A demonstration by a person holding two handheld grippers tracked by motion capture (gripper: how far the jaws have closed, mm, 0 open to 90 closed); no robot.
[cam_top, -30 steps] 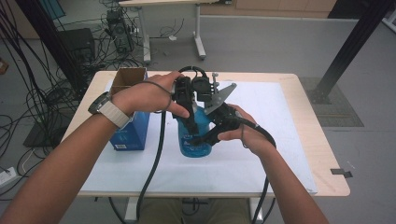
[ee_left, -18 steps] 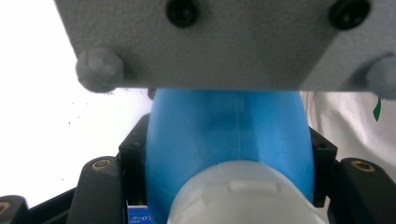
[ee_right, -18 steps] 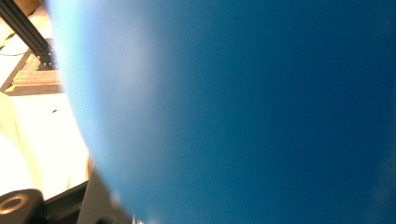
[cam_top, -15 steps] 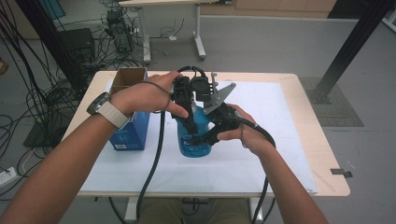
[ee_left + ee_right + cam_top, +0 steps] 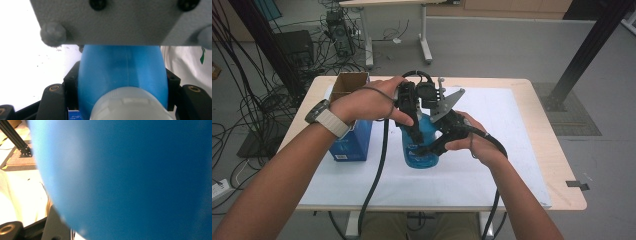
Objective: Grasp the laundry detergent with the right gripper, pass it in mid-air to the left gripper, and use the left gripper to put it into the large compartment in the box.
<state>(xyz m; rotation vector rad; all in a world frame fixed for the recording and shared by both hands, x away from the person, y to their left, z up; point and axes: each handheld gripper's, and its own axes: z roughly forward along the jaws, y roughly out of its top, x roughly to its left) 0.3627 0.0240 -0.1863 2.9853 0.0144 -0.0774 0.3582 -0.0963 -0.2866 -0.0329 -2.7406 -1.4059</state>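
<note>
Both claws close on the blue bottle standing mid-counter beside a blue carton; left claw grips its neck by the white cap, right claw its body; cap apparently still on.

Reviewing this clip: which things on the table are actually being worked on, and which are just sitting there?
In use:
- blue bottle with its white cap
- left gripper, at the cap end
- right gripper, against the bottle's side

Lying about:
- blue box, flaps open
- white sheet
</note>
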